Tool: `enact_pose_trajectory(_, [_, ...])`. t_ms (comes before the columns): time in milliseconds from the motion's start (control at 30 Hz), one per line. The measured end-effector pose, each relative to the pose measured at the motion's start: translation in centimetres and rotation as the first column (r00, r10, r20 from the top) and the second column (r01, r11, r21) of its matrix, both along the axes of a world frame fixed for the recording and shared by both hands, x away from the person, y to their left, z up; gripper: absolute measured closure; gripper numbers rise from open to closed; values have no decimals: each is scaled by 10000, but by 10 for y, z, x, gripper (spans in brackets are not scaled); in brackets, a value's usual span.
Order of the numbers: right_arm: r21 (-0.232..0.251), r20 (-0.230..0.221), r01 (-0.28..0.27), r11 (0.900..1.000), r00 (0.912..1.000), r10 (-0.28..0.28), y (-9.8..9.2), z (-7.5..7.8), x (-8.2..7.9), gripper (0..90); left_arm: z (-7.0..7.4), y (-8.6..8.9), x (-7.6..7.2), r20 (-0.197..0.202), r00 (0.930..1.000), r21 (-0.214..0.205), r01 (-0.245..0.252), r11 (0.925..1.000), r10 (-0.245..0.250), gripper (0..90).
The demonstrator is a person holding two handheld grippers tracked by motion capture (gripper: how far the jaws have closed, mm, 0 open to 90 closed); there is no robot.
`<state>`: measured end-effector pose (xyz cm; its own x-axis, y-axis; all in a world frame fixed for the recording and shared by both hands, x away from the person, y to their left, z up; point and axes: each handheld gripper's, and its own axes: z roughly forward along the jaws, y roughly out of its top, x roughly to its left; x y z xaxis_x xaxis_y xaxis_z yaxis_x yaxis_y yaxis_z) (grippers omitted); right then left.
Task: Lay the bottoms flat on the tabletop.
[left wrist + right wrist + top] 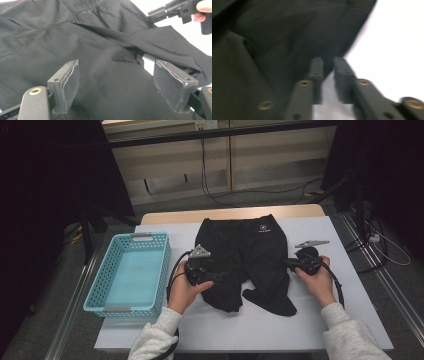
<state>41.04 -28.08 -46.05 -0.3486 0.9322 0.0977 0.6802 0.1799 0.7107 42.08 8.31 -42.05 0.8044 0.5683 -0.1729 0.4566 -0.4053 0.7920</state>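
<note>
a pair of black stretch-fabric trousers is spread on the white-covered table, waistband toward the far edge, legs bunched and partly folded toward the person. the garment lies in the middle of the table, just beside the light blue perforated plastic basket on its left, apart from it.

the left gripper is seen resting over the near left part of the cloth; in the left gripper view its jaws stand wide apart with the fabric lying beneath them, nothing pinched. the right gripper is brought against the garment's right edge; in the right gripper view, which is blurred, the jaws are seen nearly together with a narrow gap, right at the hem where black cloth meets white table. whether any fabric is caught between them cannot be told.

the step in hand is judged to be the taking hold of the trousers on both sides for a fold. next, a firm pinch on the right edge would be needed, and the left jaws would have to be closed on a fold of cloth before anything is lifted; a thin single layer may slip out.
</note>
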Motion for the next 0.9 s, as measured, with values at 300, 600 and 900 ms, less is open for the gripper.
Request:
enact_pose_trajectory(300, [505,415,236,9984,9988,-257,-19,14,5,900,0,-4,-3,64,9999,-59,121,9999,-121,222])
enact_pose_trajectory(600, [256,940,743,9969,9926,-764,-36,16,19,900,0,-2,-10,107,9998,-57,153,9999,-153,222])
enact_pose_trajectory(900, [58,852,109,9999,9963,-114,-24,18,-3,637,3,-6,-14,147,9989,-114,451,9989,-450,218])
